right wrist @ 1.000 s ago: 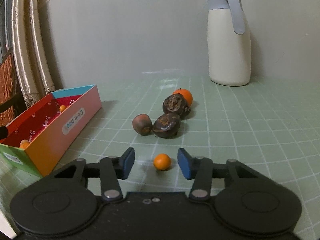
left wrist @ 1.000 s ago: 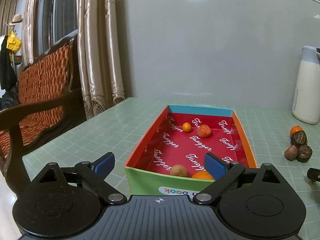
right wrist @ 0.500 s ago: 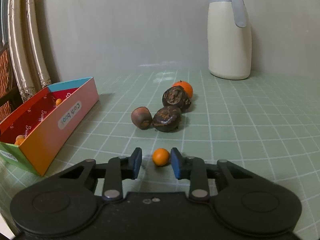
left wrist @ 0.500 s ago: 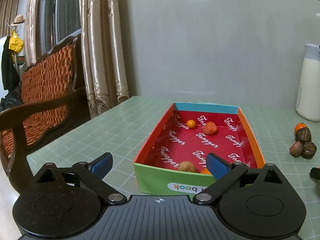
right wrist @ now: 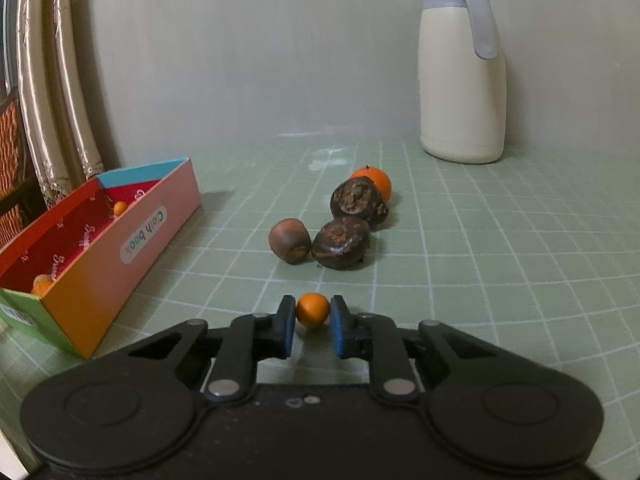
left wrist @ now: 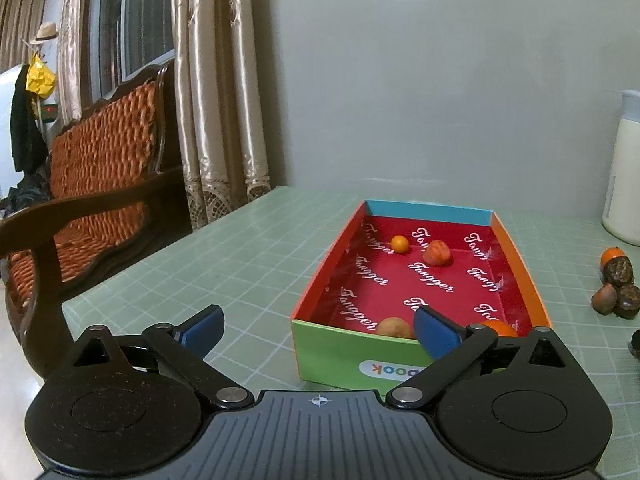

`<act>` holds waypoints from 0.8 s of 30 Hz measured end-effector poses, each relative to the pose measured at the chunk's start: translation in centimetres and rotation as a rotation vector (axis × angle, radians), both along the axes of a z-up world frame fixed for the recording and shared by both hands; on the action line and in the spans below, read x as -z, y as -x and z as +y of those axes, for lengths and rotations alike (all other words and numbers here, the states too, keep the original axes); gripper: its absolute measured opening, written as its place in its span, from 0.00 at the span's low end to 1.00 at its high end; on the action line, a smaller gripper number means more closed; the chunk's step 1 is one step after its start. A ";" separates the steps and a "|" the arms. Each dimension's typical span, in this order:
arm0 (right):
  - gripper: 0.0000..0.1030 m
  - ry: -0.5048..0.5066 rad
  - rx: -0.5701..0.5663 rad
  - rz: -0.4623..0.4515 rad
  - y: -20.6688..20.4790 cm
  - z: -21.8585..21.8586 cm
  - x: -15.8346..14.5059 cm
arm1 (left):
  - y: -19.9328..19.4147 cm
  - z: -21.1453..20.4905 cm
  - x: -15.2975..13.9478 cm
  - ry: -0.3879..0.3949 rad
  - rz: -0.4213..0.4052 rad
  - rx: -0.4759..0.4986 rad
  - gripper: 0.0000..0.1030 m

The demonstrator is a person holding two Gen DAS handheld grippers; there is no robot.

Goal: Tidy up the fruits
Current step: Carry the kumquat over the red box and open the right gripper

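- Orange and round, the small kumquat-like fruit (right wrist: 313,309) sits on the green gridded tablecloth (right wrist: 500,248), pinched between the blue pads of the right gripper (right wrist: 312,326), whose jaws have just been closing onto it and now press on both its sides.
- It looks light and firm-skinned but smooth (a ball that could squirt out of flat pads), so I judge the hold is best kept across its widest middle, as it seems to be now, with gentle pressure so the skin is not bruised.
- Left gripper (left wrist: 316,330) hovers near the front wall of the coloured box (left wrist: 336,354), its jaws spread wide with nothing between them.
- Inside the box lie a small orange fruit (left wrist: 399,243), a reddish fruit (left wrist: 437,253), a tan fruit (left wrist: 394,328) and a larger orange one (left wrist: 498,328) partly hidden behind a blue pad.
- Loose on the cloth just beyond the held fruit are a brown fruit (right wrist: 290,241), two dark wrinkled fruits (right wrist: 341,242) (right wrist: 358,201) and a tangerine (right wrist: 374,181), touching in a cluster.
- A cream thermos jug (right wrist: 462,80) stands well apart at the back.
- The path to the box looks free; its pink side wall (right wrist: 132,256) must be cleared by lifting.
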State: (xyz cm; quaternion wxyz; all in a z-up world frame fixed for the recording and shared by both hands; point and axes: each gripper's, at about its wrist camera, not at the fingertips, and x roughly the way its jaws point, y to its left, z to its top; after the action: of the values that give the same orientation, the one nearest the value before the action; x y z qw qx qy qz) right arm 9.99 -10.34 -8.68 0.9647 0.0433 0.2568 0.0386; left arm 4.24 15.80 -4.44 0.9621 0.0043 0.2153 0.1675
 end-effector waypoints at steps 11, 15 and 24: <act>0.17 -0.016 -0.040 -0.075 0.2 1.6 -1.0 | 0.7 1.7 0.3 -0.001 0.012 -0.048 0.98; 0.17 -0.036 -0.073 -0.113 0.2 2.6 -1.4 | 1.1 2.7 0.5 -0.007 0.015 -0.070 0.98; 0.17 -0.059 -0.162 -0.155 0.2 5.8 -2.1 | 1.8 5.5 1.1 0.035 0.036 -0.127 0.98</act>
State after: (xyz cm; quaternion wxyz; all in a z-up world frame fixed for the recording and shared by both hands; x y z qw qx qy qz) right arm 9.84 -4.55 -6.62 0.9737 0.0476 0.1830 0.1270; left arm 2.46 21.29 -5.50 0.9454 -0.0231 0.2355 0.2243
